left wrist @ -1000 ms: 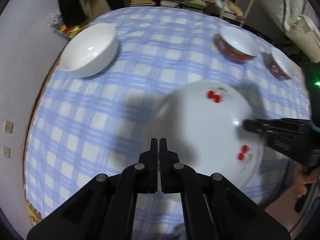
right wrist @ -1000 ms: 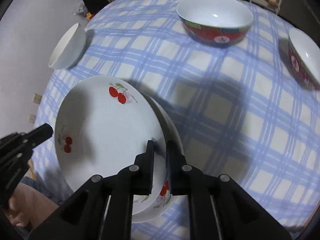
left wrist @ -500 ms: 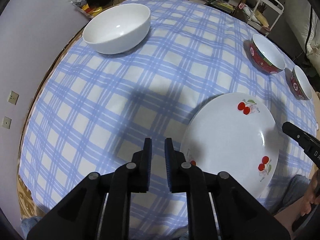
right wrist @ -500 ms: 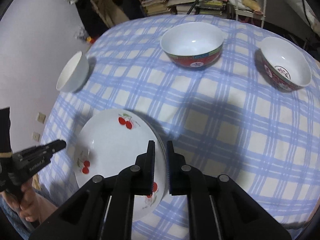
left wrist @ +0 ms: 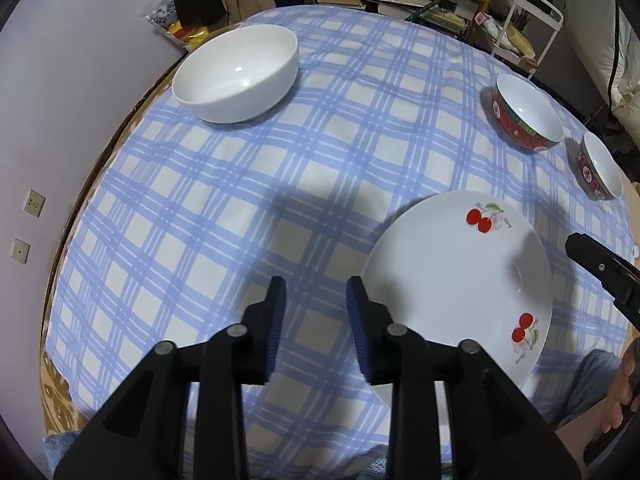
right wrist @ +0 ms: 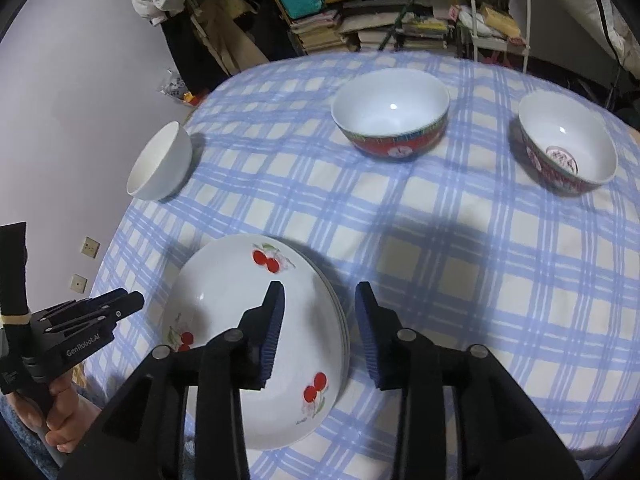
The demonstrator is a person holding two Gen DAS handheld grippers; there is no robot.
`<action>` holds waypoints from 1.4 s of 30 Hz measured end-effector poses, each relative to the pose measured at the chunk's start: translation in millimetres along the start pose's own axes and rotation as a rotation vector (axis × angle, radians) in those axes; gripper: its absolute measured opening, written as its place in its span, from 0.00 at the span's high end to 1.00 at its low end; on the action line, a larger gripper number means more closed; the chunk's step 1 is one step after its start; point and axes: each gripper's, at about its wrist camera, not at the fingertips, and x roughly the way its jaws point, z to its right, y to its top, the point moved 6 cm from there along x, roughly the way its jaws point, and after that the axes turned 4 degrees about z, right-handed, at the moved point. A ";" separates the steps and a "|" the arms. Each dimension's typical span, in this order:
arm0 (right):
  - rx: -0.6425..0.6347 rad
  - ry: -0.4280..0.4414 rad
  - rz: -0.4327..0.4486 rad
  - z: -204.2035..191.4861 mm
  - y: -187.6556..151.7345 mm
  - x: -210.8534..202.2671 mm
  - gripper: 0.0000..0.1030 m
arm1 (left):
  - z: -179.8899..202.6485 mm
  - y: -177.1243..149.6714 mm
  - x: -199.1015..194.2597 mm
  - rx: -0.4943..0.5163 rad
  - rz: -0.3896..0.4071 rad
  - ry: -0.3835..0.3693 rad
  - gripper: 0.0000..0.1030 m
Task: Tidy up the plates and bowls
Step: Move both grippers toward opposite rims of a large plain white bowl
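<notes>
A stack of white cherry-print plates (left wrist: 460, 284) (right wrist: 240, 312) lies near the table's front edge. A plain white bowl (left wrist: 238, 74) (right wrist: 160, 168) stands at the far left. Two red-sided bowls stand at the far right: a larger one (left wrist: 526, 112) (right wrist: 392, 118) and another (left wrist: 600, 168) (right wrist: 568, 144). My left gripper (left wrist: 316, 312) is open and empty above the cloth, just left of the plates. My right gripper (right wrist: 320, 316) is open and empty above the stack's right rim. Each gripper shows in the other's view, the right (left wrist: 600, 268) and the left (right wrist: 88, 320).
The round table has a blue and white checked cloth (left wrist: 280, 184). Bookshelves with stacked books (right wrist: 360, 20) and a white cart (left wrist: 528, 32) stand behind it. A purple wall with sockets (left wrist: 34, 204) is at the left. The person's hand (right wrist: 60, 412) holds the left handle.
Both grippers have opened and pulled back up and away from the plate stack. The top plate now rests flat on the stack, let go by both.
</notes>
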 end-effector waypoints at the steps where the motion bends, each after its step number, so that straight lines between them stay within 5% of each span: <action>1: -0.001 0.001 0.013 -1.1 1.6 -2.0 0.51 | -1.6 0.8 -1.0 -0.006 0.004 0.002 0.64; 3: -0.006 -0.002 0.046 -2.8 4.5 -6.8 0.32 | -4.5 2.1 -3.9 -0.014 0.015 0.010 0.60; 6: -0.018 -0.022 0.080 -4.4 8.1 -12.2 0.18 | -8.0 4.4 -8.6 -0.006 0.033 0.029 0.48; 12: -0.038 -0.008 0.132 -13.7 20.8 -17.7 0.02 | -16.8 17.5 -13.7 0.010 0.054 0.083 0.19; 20: -0.093 -0.011 0.130 -34.6 50.1 -7.1 0.00 | -56.5 46.7 -16.9 -0.102 0.048 0.084 0.17; 32: -0.212 0.008 0.194 -98.4 120.6 24.2 0.00 | -129.1 114.1 -24.0 -0.233 0.197 0.153 0.17; 42: -0.241 0.090 0.162 -139.1 156.3 58.0 0.00 | -154.7 133.9 4.9 -0.305 0.227 0.116 0.17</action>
